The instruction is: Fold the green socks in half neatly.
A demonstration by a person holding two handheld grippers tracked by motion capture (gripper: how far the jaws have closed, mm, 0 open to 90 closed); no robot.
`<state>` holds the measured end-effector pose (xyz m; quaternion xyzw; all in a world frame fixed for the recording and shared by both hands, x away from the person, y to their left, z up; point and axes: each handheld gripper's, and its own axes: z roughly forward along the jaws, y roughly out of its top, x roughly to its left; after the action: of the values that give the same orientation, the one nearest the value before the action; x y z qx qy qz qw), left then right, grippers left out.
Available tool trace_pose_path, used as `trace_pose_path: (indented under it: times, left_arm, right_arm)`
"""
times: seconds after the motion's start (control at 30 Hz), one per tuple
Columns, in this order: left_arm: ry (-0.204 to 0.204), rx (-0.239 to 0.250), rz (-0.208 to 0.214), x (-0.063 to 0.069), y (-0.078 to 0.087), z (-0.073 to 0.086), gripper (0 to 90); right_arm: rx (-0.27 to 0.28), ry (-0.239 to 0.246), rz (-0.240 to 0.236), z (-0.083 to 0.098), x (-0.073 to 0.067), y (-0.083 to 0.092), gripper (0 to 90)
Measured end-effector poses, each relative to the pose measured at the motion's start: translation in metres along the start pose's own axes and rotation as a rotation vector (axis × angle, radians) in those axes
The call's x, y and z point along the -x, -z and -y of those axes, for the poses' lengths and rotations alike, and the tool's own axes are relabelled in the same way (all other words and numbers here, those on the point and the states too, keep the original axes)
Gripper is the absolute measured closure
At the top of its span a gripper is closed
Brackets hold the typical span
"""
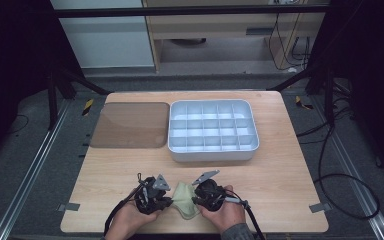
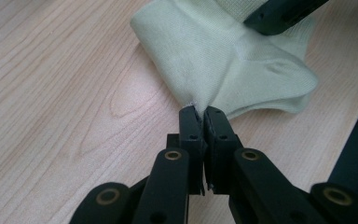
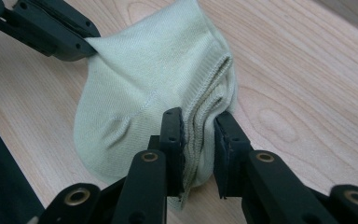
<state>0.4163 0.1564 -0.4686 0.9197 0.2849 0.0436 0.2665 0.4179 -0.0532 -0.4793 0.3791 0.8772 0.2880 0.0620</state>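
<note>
Softly ribbed, folded pale-green knit sock (image 3: 144,88)

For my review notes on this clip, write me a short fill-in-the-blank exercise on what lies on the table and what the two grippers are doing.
1. Both grippers grip a pale green ____ near the table's front edge.
2. The left gripper is shut on a thin pinch of fabric, while the right gripper grips the thicker, ribbed ____ end.
3. The white tray is divided into many ____.
4. The brown translucent lid lies to the tray's ____ in the high view.

Missing words: sock; cuff; compartments; left
</note>
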Motion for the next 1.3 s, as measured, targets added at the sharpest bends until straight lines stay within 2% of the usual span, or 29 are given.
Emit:
trace_pose_path:
  times: [0.27, 0.67, 0.7, 1.03, 1.13, 1.3]
  left_arm:
    - [-0.025, 0.001, 0.001, 0.004, 0.006, -0.004, 86.7]
    - [-0.058, 0.028, 0.017, 0.011, 0.014, -0.014, 86.8]
    - [-0.06, 0.046, 0.03, 0.012, 0.015, -0.016, 86.8]
    - [-0.081, 0.068, 0.076, 0.019, 0.014, -0.022, 86.8]
    - [-0.096, 0.065, 0.076, 0.02, 0.013, -0.023, 86.9]
    - [-0.091, 0.062, 0.067, 0.018, 0.016, -0.022, 86.8]
  right_arm:
    - [0.005, -0.003, 0.013, 0.0, -0.004, -0.001, 75.7]
    - [0.015, -0.023, 0.018, 0.001, -0.005, -0.001, 75.6]
    - [0.02, -0.026, 0.017, 0.001, -0.005, -0.002, 75.6]
    - [0.034, -0.037, 0.012, -0.002, -0.009, -0.005, 75.2]
    - [0.043, -0.035, 0.007, -0.002, -0.009, -0.005, 73.9]
    - [0.057, -0.033, 0.008, -0.002, -0.007, -0.004, 67.9]
